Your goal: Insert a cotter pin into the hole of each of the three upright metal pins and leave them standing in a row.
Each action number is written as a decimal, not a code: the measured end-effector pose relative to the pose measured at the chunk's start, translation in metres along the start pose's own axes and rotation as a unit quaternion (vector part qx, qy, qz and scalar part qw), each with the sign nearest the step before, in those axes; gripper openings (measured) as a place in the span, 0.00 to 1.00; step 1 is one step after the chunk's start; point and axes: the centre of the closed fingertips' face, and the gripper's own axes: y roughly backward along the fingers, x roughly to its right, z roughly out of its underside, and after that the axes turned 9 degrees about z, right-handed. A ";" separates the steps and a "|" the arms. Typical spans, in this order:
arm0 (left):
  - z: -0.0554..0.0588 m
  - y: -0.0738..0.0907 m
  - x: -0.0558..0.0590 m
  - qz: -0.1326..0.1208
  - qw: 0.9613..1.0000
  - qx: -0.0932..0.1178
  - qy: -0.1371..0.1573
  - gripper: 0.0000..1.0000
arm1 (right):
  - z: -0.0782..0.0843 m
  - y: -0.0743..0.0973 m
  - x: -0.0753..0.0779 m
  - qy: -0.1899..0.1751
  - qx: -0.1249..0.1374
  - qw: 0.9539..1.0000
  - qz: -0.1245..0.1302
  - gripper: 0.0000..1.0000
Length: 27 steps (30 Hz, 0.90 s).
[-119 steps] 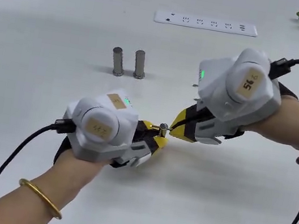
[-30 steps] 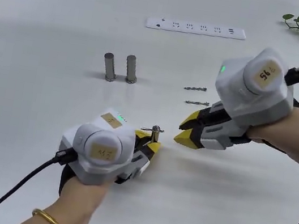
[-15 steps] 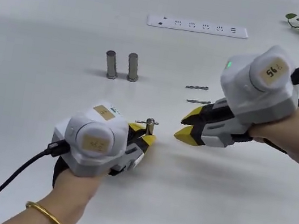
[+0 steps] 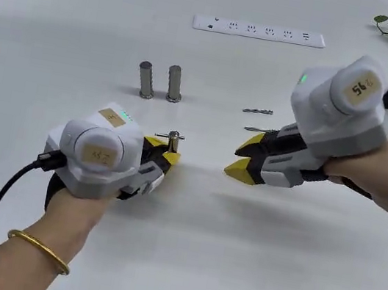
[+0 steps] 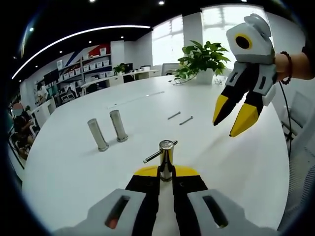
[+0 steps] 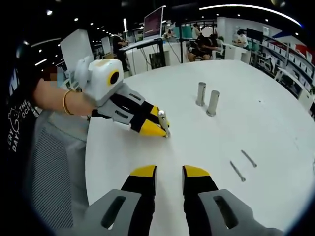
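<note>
The white table (image 4: 182, 262) carries everything. The right gripper (image 4: 238, 160) hovers above it on the right, its yellow-tipped jaws parted and empty, pointing toward the left gripper (image 4: 166, 153) but well apart from it. The left gripper's jaws are clamped on the foot of the held metal pin (image 4: 173, 141), which is upright. A power strip (image 4: 259, 31) lies at the far edge. Beyond the left gripper, the first standing pin (image 4: 146, 80) and the second standing pin (image 4: 174, 84) stand side by side. An inserted cotter pin (image 5: 156, 154) crosses the held metal pin near its top. The far loose cotter pin (image 4: 257, 111) and the near loose cotter pin (image 4: 260, 130) lie flat just behind the right gripper.
</note>
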 end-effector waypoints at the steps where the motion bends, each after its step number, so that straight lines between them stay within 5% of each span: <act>1: 0.000 0.000 -0.002 0.000 1.000 -0.001 -0.003 0.06 | 0.000 0.000 0.000 -0.001 0.001 1.000 0.000 0.16; 9: 0.008 0.002 -0.017 0.005 1.000 -0.013 -0.014 0.06 | -0.001 0.000 0.002 -0.014 0.007 1.000 0.002 0.16; 27: 0.007 0.005 -0.025 0.013 1.000 -0.009 -0.008 0.06 | 0.004 -0.001 0.003 -0.032 0.008 0.999 0.008 0.16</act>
